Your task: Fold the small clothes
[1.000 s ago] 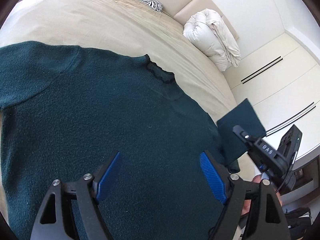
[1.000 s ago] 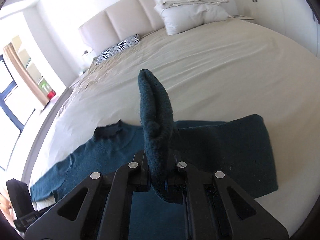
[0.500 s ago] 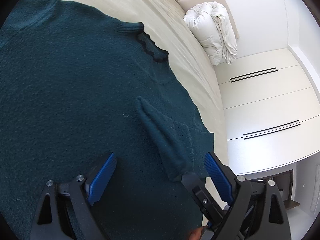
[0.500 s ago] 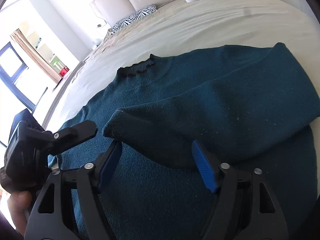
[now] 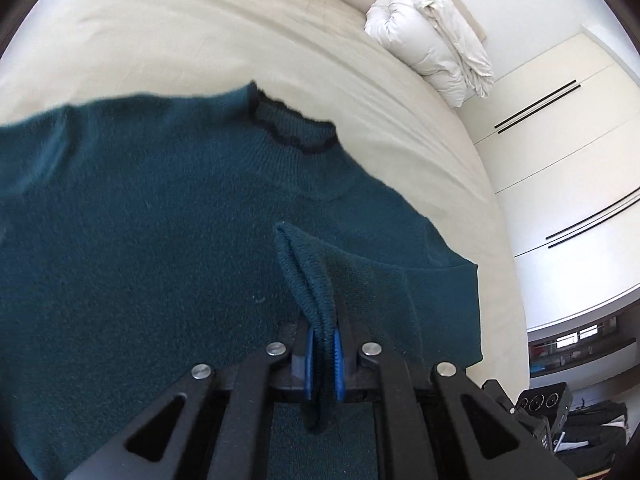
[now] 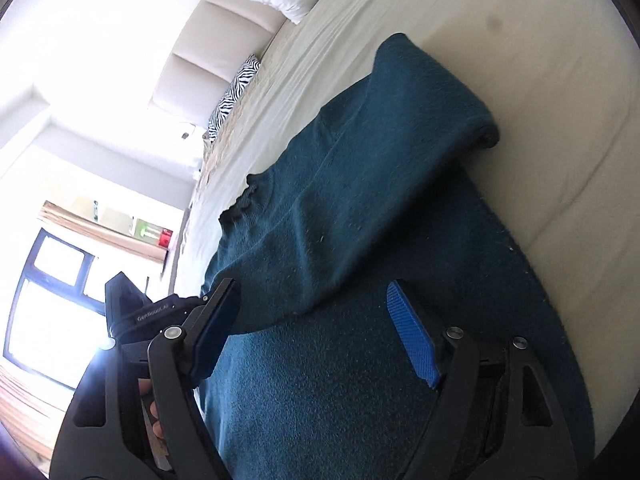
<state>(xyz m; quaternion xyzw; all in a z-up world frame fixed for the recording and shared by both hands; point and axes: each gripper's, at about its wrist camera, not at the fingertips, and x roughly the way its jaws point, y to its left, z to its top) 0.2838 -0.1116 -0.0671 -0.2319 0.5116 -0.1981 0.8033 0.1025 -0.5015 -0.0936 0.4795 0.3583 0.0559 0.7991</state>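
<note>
The left gripper has just closed its jaws on the folded-in sleeve of the sweater, taking it over from the right gripper, whose jaws now hang open.

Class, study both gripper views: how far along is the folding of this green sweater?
Done: one sleeve lies folded across the sweater on the bed. In hand: the left gripper is shut on that sleeve's cuff; the right gripper is open. Left: the other sleeve and the body folds.

Both wrist cameras are looking closely down along their fingers, sharing the teal sweater lying on the bed.
</note>
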